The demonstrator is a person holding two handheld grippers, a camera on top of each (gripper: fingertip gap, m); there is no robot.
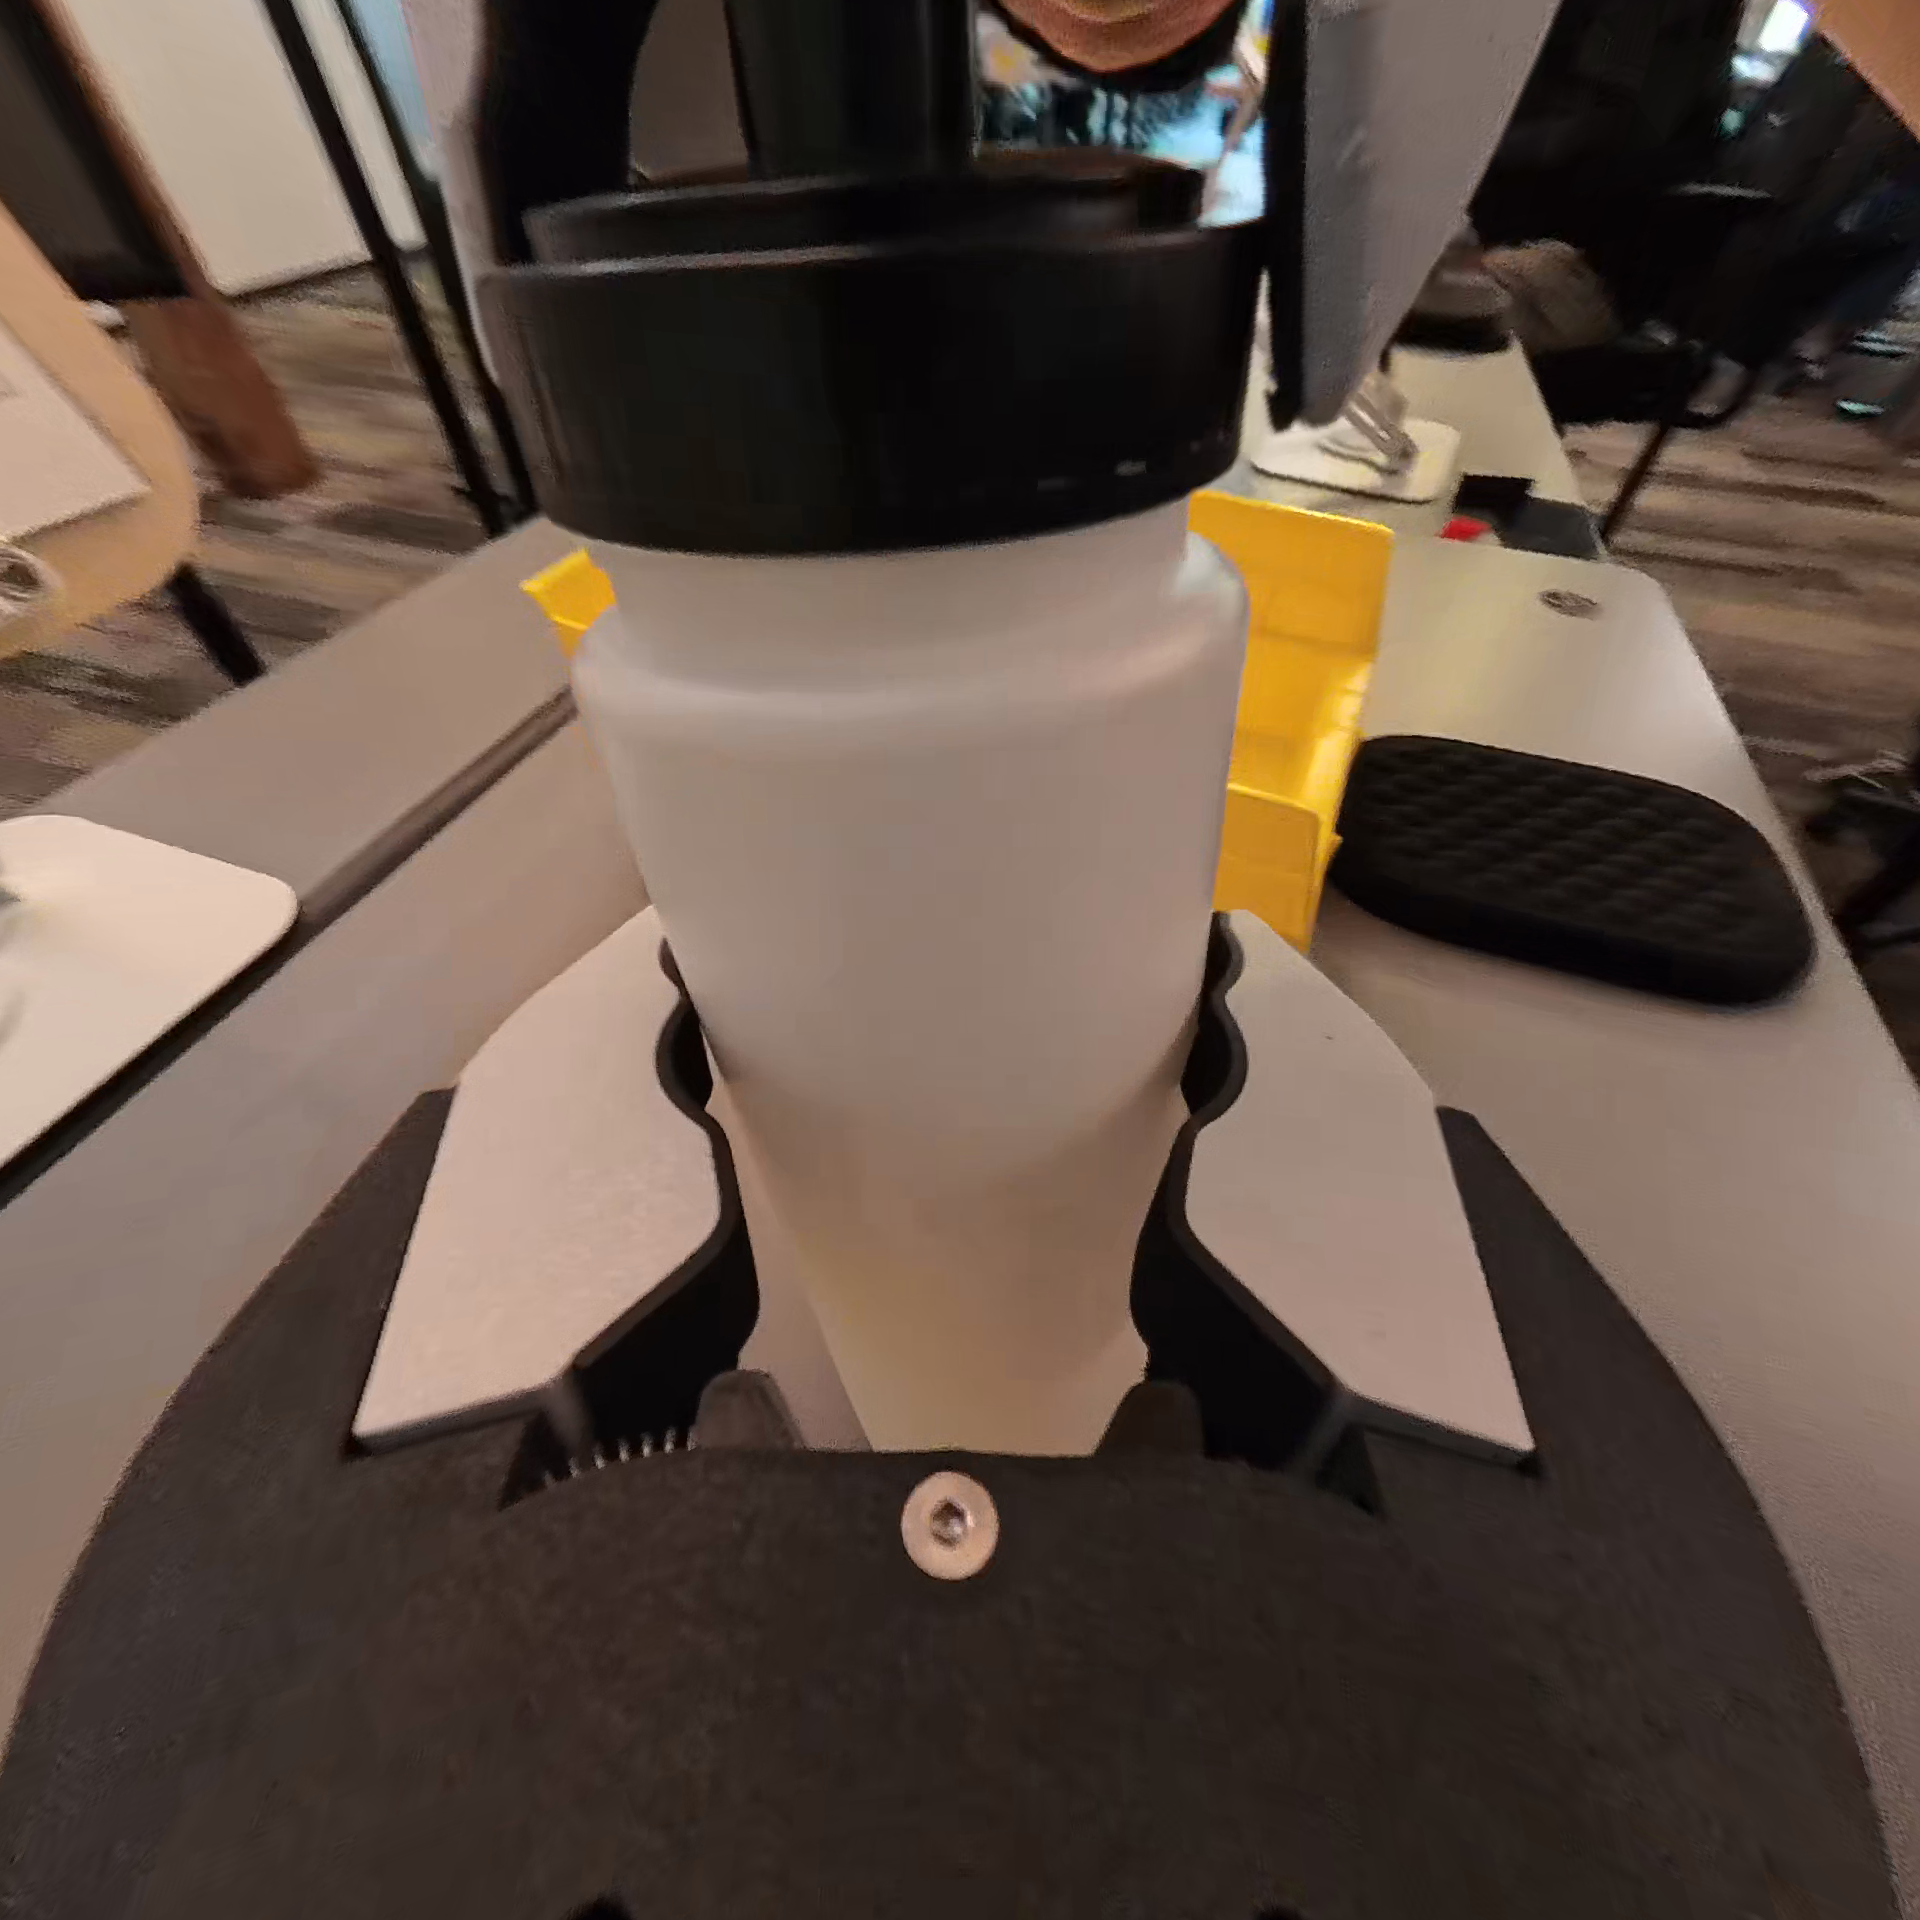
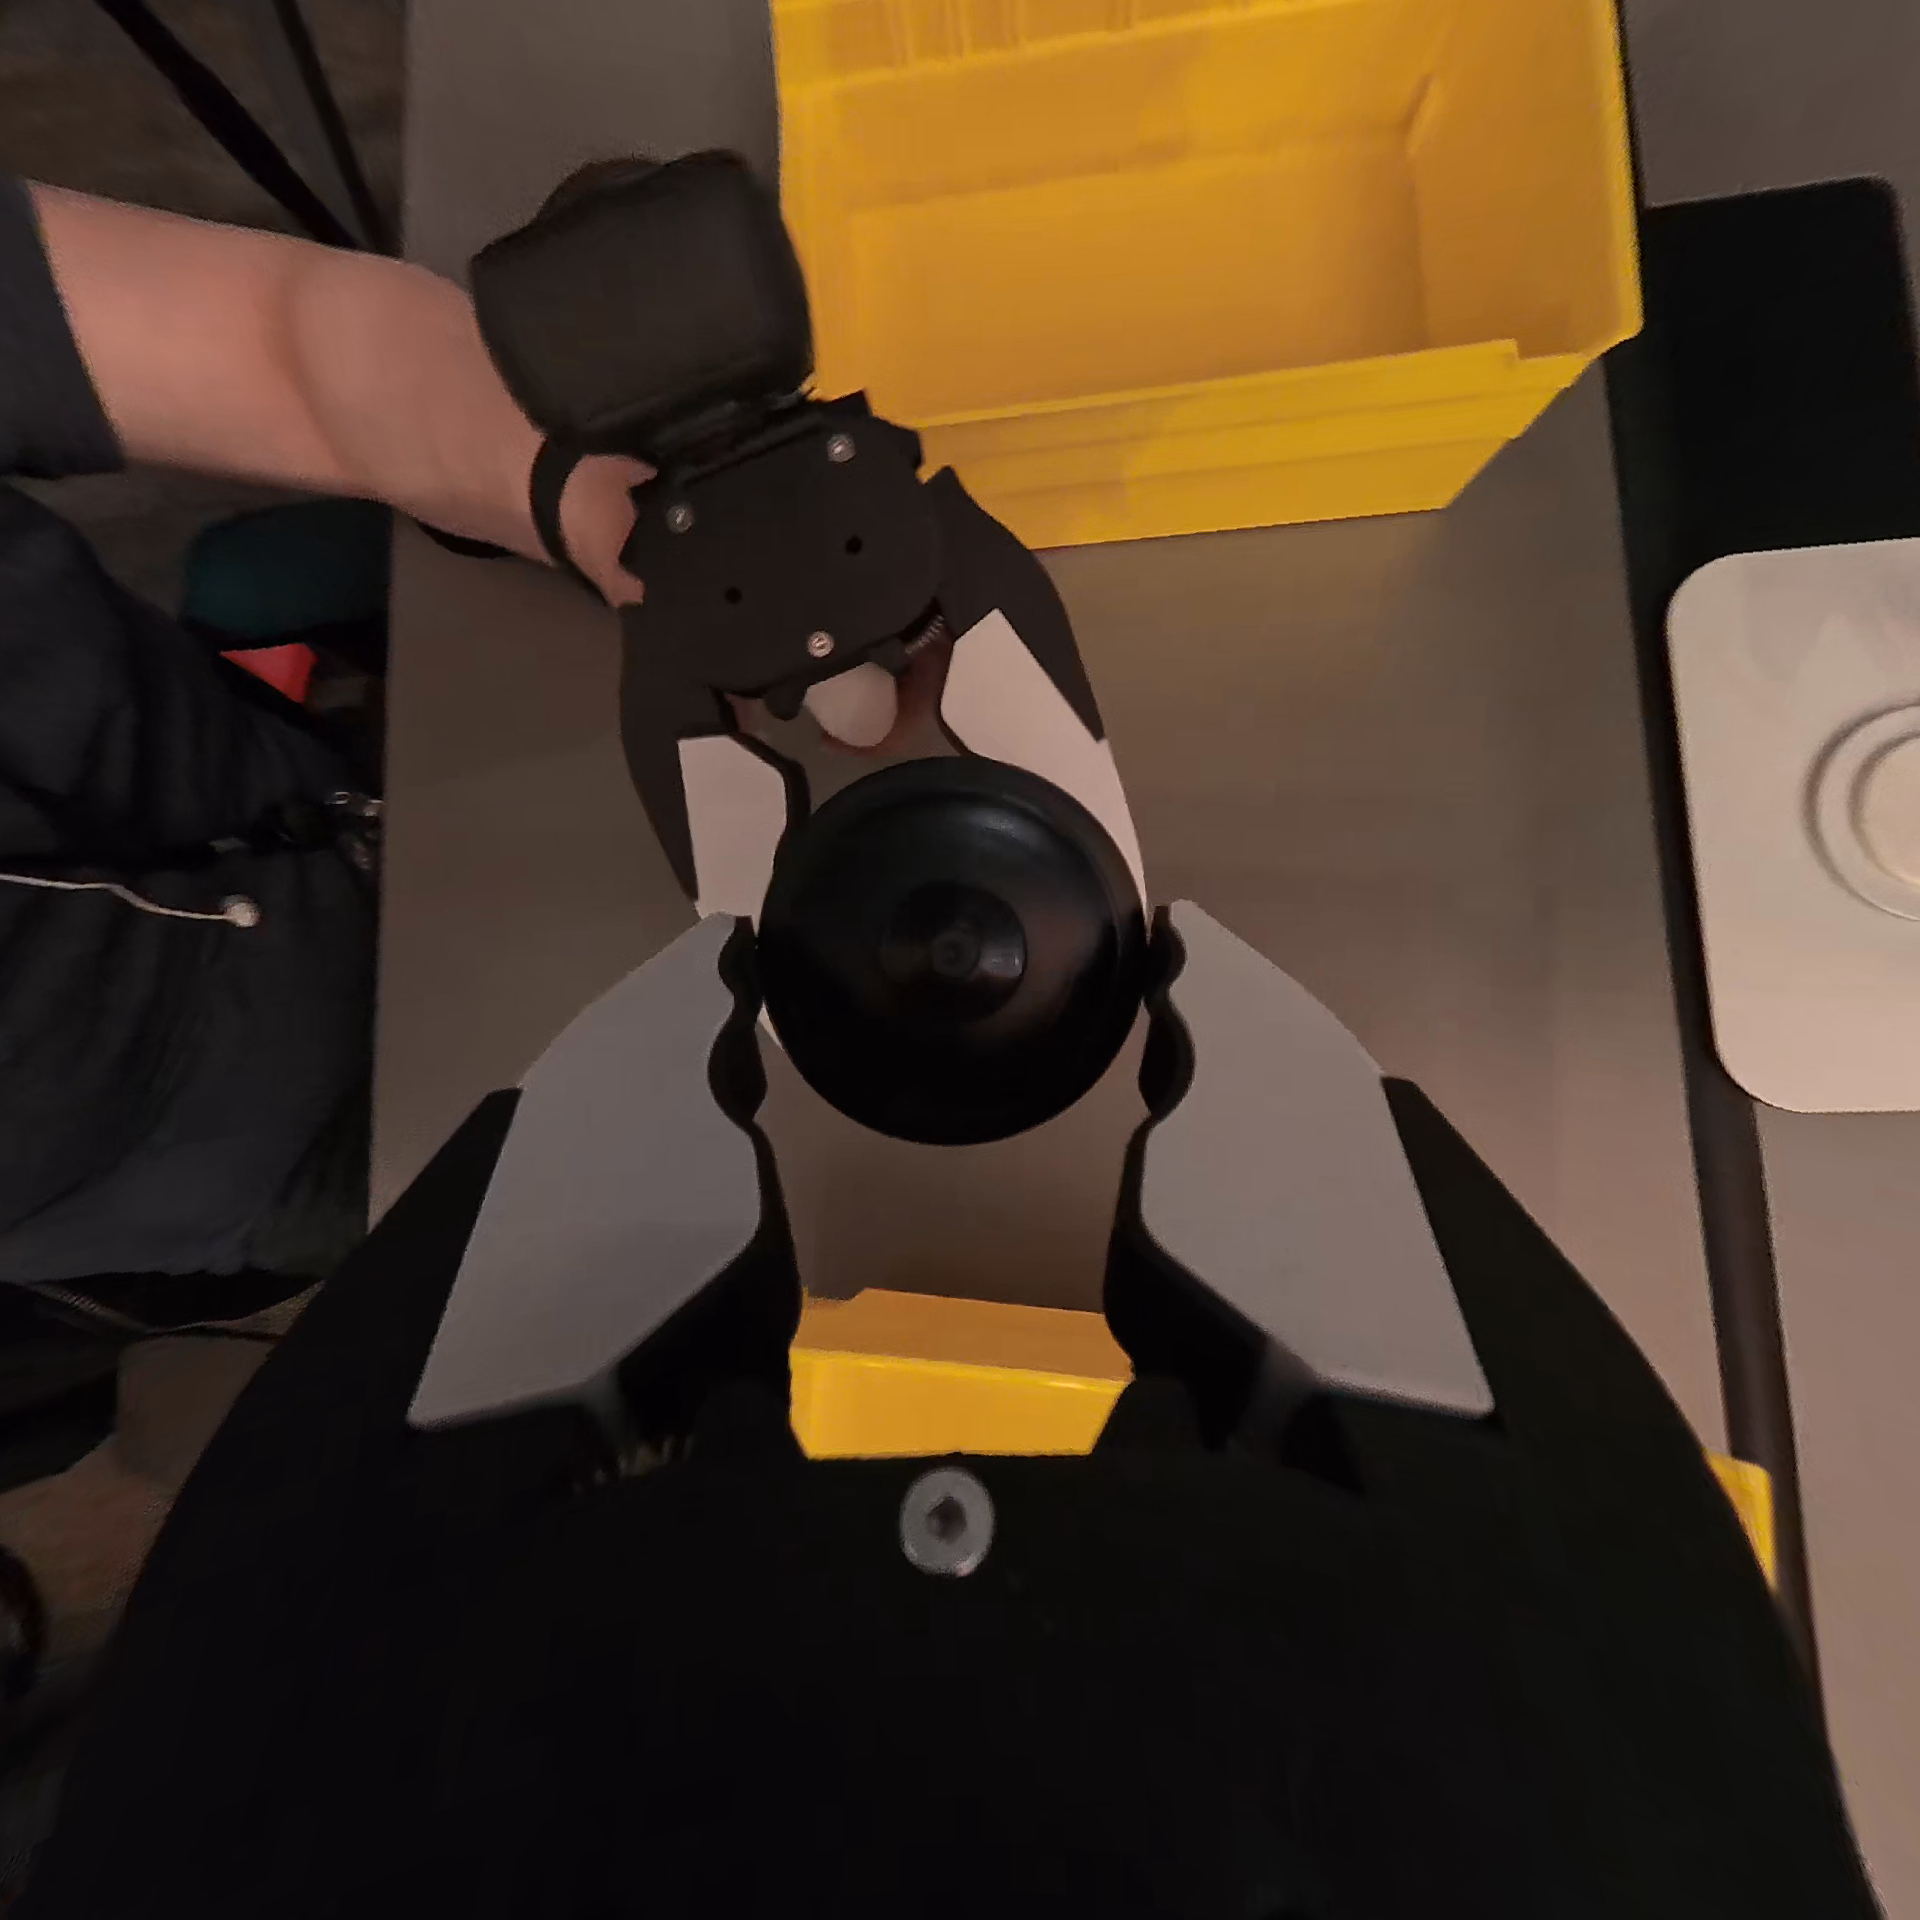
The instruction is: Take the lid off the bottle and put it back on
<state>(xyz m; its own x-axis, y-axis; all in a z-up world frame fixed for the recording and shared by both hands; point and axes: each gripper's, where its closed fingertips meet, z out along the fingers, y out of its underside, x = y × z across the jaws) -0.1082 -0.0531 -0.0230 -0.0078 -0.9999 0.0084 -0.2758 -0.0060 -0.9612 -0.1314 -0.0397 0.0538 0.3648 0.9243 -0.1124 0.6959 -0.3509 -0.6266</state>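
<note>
1. The left gripper (image 1: 951, 1049) had its jaws pinched on the body of the white bottle (image 1: 914, 883), one black pad pressed against each side of it, holding it upright
2. The right gripper (image 2: 948, 977) looked straight down from above, and its jaws sat against opposite sides of the round black lid (image 2: 948, 951), clamping its rim
3. In the left wrist view that lid (image 1: 862, 384) sat on top of the bottle's neck; whether it was screwed down tight or only resting there could not be told
4. In the right wrist view the left gripper (image 2: 883, 810) reached in from the upper left, held by a person's hand (image 2: 592, 520) wearing a black strap, with a bare forearm behind it
5. The bottle stood over a grey surface (image 1: 1558, 1060)
6. A yellow bin (image 2: 1195, 260) stood just beyond the bottle, open at the top
7. A black textured pad (image 1: 1558, 862) lay on the surface to the right of the bin in the left wrist view
8. A white flat base (image 2: 1808, 831) lay near the edge of the surface, well apart from the bottle
9. A second yellow bin edge (image 2: 951, 1392) showed between the right jaws, lower in that view
</note>
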